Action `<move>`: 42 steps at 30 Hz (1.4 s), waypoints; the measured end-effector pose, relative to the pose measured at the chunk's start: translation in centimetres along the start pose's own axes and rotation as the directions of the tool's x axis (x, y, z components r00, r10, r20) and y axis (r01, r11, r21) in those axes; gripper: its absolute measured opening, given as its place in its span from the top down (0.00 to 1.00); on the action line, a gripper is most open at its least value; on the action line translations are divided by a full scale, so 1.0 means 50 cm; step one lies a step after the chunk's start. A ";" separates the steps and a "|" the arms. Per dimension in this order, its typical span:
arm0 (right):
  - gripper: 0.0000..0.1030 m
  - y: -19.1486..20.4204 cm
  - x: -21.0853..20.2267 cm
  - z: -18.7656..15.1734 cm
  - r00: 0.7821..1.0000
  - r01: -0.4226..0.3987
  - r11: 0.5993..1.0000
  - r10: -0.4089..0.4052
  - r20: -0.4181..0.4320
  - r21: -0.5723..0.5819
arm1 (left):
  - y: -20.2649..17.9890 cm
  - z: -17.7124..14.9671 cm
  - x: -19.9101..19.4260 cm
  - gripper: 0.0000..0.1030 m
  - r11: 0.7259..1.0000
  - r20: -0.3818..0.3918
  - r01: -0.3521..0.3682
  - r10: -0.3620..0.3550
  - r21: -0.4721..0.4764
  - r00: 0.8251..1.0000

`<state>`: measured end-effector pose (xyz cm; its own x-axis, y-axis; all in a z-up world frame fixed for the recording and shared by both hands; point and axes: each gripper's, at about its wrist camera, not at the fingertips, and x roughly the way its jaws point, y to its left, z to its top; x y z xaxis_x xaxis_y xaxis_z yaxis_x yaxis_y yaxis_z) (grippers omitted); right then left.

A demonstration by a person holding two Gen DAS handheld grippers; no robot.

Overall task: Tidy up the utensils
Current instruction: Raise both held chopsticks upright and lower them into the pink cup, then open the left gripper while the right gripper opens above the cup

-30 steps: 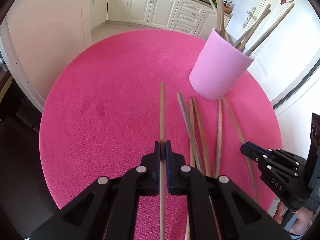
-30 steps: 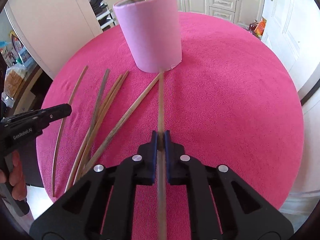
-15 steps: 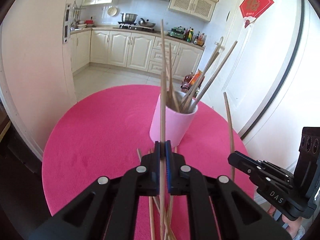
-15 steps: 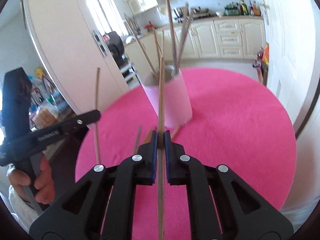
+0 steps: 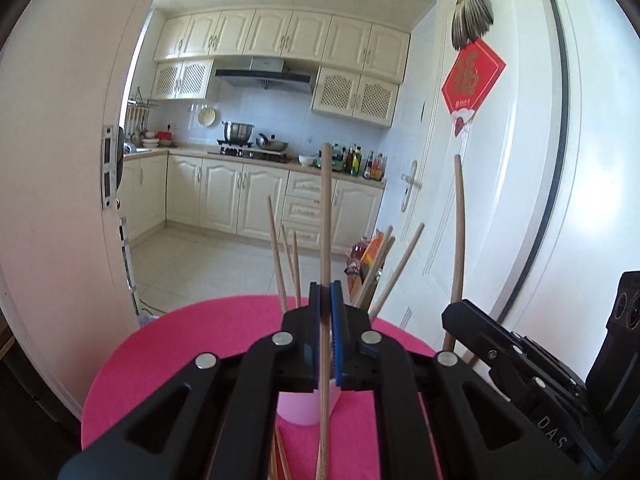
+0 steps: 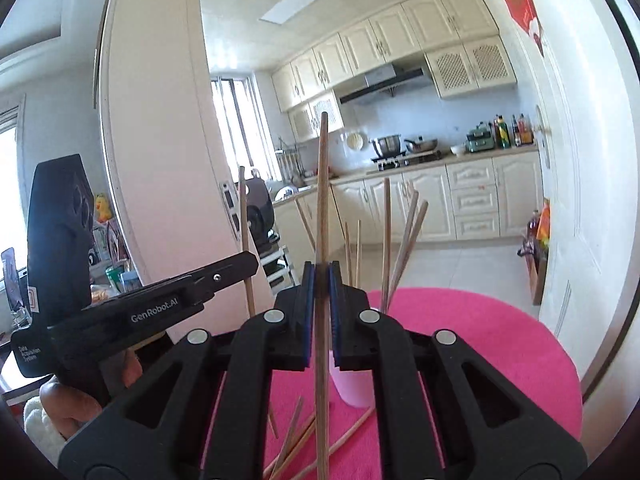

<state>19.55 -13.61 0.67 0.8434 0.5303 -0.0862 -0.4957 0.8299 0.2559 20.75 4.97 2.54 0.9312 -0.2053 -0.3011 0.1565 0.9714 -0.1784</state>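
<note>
My left gripper (image 5: 326,300) is shut on a wooden chopstick (image 5: 325,216) that points up, lifted over the pink round table (image 5: 160,352). My right gripper (image 6: 320,276) is likewise shut on a raised chopstick (image 6: 322,184). A pink cup (image 6: 352,384) stands on the table beyond both grippers, mostly hidden by their fingers, with several chopsticks (image 6: 404,240) sticking out of it. Each gripper shows in the other's view: the right gripper (image 5: 454,314) with its stick (image 5: 459,220) at the right, the left gripper (image 6: 250,262) with its stick (image 6: 245,232) at the left.
Several loose chopsticks (image 6: 296,432) lie on the pink cloth in front of the cup. A white door (image 5: 520,200) with a red hanging (image 5: 472,84) stands close on the right, a white door frame (image 5: 60,200) on the left. A hand (image 6: 68,404) holds the left gripper's handle.
Both grippers have risen from the table and tilted up toward level, each carrying its chopstick. The cup has dropped low in both views, behind the fingers.
</note>
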 end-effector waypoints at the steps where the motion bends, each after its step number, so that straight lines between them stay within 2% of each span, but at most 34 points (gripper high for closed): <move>1: 0.93 -0.001 0.005 0.004 1.000 -0.002 1.000 0.002 0.022 -0.004 | 0.000 0.009 -0.004 0.95 1.000 0.027 -0.002 0.002 -0.002 1.000; 7: 0.93 -0.019 0.055 0.021 0.990 0.000 1.000 -0.001 0.144 0.002 | 0.002 0.042 0.026 0.95 1.000 0.139 -0.001 0.004 -0.019 0.990; 11: 0.93 -0.037 0.085 0.037 0.982 0.003 1.000 -0.005 0.190 0.012 | 0.009 0.053 0.046 0.95 0.999 0.207 -0.016 0.022 -0.028 0.978; 14: 0.93 -0.044 0.108 0.039 0.978 0.016 1.000 -0.015 0.209 -0.001 | 0.014 0.059 0.066 0.95 0.999 0.226 -0.031 0.037 -0.030 0.973; 25: 0.93 -0.058 0.144 0.010 0.976 0.043 0.999 -0.039 0.213 -0.015 | 0.043 0.030 0.145 0.95 0.999 0.137 -0.044 0.047 -0.025 0.989; 36: 0.93 -0.058 0.140 -0.004 0.985 0.048 0.999 -0.043 0.170 -0.025 | 0.051 0.008 0.158 0.94 0.999 0.061 -0.042 0.043 -0.026 0.997; 42: 0.93 -0.056 0.129 -0.015 0.988 0.058 0.998 -0.053 0.144 -0.030 | 0.049 0.008 0.152 0.88 0.999 0.040 -0.045 0.046 -0.022 0.998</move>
<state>26.24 -12.39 -1.33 0.8894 0.4554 0.0397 -0.4522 0.8640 0.2213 28.36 5.86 0.20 0.9500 -0.1551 -0.2709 0.1067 0.9769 -0.1853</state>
